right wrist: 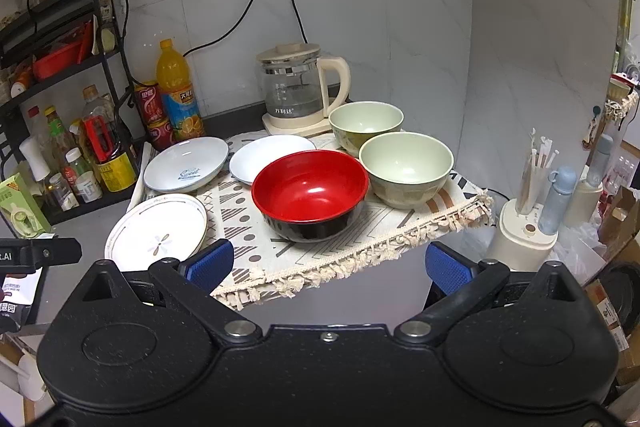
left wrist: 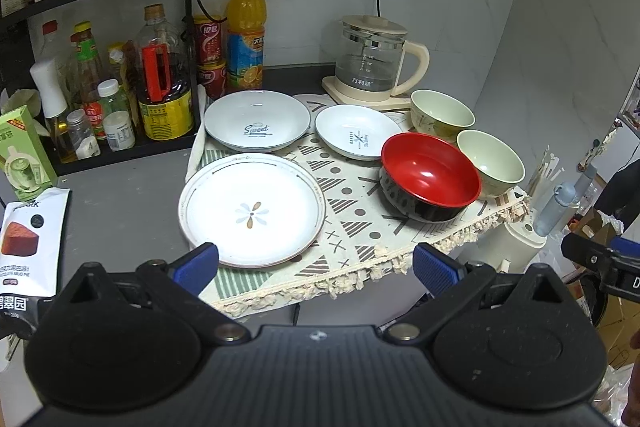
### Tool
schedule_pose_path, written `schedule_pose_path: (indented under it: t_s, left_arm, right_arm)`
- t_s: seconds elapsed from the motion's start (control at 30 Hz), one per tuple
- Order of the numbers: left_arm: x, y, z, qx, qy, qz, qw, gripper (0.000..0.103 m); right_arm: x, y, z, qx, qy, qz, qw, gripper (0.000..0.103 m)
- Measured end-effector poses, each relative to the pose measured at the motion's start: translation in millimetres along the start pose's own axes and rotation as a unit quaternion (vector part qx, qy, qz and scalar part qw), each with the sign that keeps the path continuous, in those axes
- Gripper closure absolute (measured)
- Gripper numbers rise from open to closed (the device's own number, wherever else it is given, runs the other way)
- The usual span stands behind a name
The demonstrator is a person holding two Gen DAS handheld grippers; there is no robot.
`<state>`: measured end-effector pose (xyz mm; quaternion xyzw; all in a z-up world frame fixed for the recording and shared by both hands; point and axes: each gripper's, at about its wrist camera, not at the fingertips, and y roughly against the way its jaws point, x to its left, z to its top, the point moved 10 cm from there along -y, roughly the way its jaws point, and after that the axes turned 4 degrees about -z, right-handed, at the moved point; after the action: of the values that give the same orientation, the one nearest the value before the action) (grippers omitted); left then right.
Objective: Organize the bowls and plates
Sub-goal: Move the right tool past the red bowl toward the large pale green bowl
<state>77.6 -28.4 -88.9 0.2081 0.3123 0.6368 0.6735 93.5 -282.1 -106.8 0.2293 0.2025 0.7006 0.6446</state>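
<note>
Both tongs are hovering low at the near edge of the tabletop [left wrist: 120, 211], and neither is gripping anything. The left tongs [left wrist: 316, 265] are standing wide apart at the bottom of the left wrist view, blue pads flanking the near rim of the flower plate [left wrist: 252, 209]. The right tongs [right wrist: 330, 261] are spread just as wide in the right wrist view, empty, sitting in front of the fringed edge of the patterned cloth [right wrist: 340, 247].

All 6 dishes are sitting on that cloth. The flower plate is lying at center left of the left view, part of it overhanging the cloth onto the grey surface. Behind it the "Sweet" plate [left wrist: 257, 121] is resting, and just to its right the smaller white plate [left wrist: 357, 132]. The red bowl [left wrist: 430, 181] is standing at center right, its rim overlapping the smaller plate in this view. 2 pale green bowls are waiting at the right: the nearer green bowl [left wrist: 491, 161] is just beside the red one, the farther green bowl [left wrist: 441, 113] next to the glass kettle [left wrist: 374, 61].

Upper left, bottles are crowding a black rack [left wrist: 188, 27], with an orange juice bottle [left wrist: 245, 35] standing just beside it.
</note>
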Motion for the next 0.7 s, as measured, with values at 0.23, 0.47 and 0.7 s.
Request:
schedule_pose_path:
  t_s: [0.23,0.47,0.7]
  left_arm:
    - [-12,-25,19,0.005,-0.010,-0.009,0.9999,0.001]
    - [-22,-62,45,0.010,-0.015,-0.021,0.9996,0.001]
    - [-27,-100,77,0.014,-0.015,-0.038,0.9991,0.001]
  right_arm:
    - [-7,-15,13,0.002,-0.017,0.003,1.000,0.000]
    - [-17,-43,31,0.006,-0.026,-0.008,1.000,0.000]
    - [-23,-79,55,0.013,-0.028,-0.016,0.999,0.000]
